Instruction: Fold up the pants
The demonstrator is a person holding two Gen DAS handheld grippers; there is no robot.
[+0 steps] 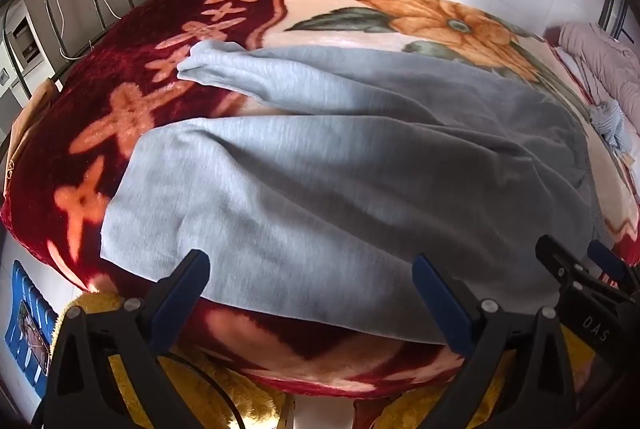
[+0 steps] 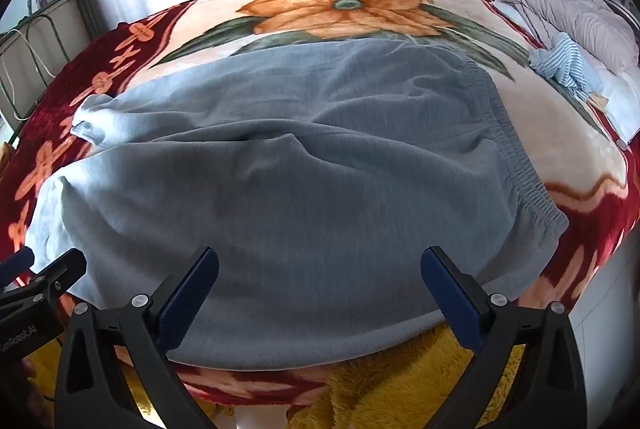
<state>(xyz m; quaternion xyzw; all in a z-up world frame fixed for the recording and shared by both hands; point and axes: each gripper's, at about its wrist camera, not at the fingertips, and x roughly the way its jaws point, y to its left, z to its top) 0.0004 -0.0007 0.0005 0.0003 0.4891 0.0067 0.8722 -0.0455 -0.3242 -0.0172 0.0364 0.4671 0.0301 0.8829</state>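
Observation:
Grey sweatpants lie spread on a floral red and cream blanket, legs to the left, elastic waistband to the right. My left gripper is open, jaws wide apart, hovering over the near edge of the near leg. My right gripper is open over the near edge of the seat part of the pants. The right gripper also shows at the right edge of the left wrist view. The left gripper shows at the left edge of the right wrist view. Neither holds cloth.
A pink quilt and a striped cloth lie at the bed's far right. A yellow fuzzy cover hangs below the near edge. A metal bed frame and a blue object stand left.

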